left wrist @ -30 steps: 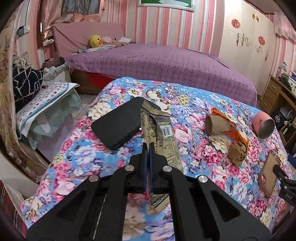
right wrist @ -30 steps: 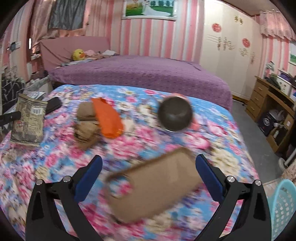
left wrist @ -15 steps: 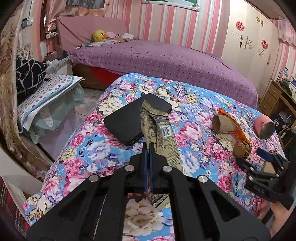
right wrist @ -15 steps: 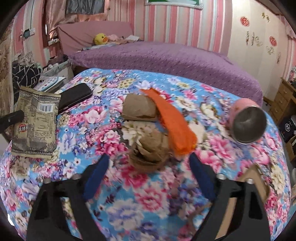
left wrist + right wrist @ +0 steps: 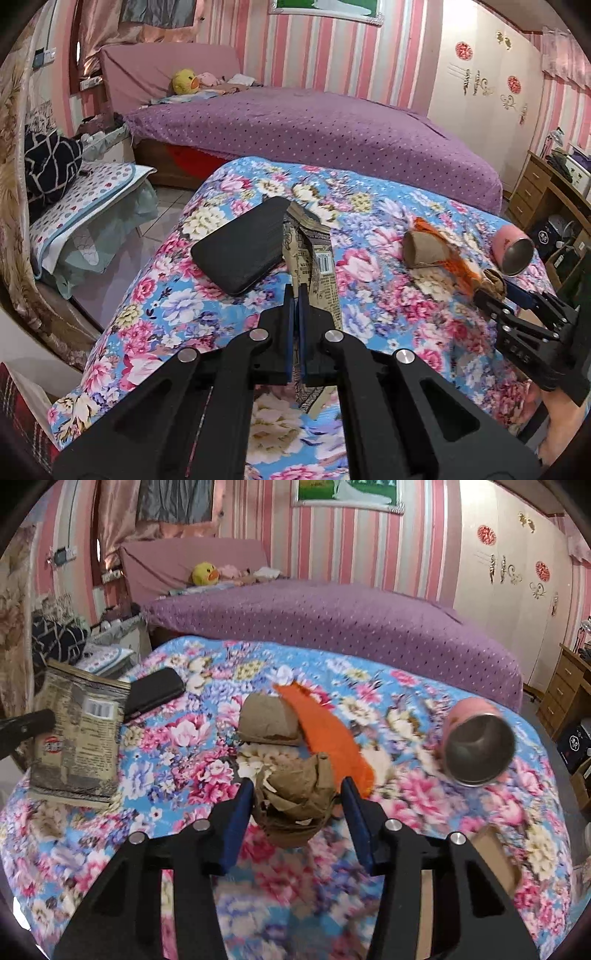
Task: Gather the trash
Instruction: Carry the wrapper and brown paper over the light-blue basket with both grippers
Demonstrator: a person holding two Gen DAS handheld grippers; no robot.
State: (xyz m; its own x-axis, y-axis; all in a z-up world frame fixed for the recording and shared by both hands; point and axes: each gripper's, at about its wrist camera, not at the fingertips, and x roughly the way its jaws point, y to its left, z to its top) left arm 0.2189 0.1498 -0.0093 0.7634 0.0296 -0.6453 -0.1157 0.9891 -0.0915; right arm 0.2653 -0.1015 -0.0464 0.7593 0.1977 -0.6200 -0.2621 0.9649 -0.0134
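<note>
**Trash collection: both grippers at the floral table**

Wrapper (image 5: 317, 266) sits clamped between the shut blue pads of my left gripper (image 5: 295, 295), seen edge-on in the left wrist view, so its print is hard to read beyond a barcode. Its lower end is hidden behind the gripper body. Its far end overlaps the edge of a black case (image 5: 240, 247) lying on the floral cloth (image 5: 177, 295). At the right edge my right gripper (image 5: 496, 293) reaches a crumpled brown paper (image 5: 493, 280), mostly hidden behind its fingers; a paper tube (image 5: 421, 247), an orange scrap (image 5: 454, 264) and a pink cup (image 5: 513, 249) lie beyond.

In the right wrist view, my right gripper (image 5: 295, 797) stands open, its pads flanking the crumpled brown paper (image 5: 295, 794) without clear contact. The near cloth is blurred. The wrapper (image 5: 77, 734) hangs at the left, held off the table. A cardboard box (image 5: 495, 853) is partly hidden behind the right finger.

Compared with half a second ago, the right gripper has advanced and narrowed around the paper; the left grip is unchanged.
</note>
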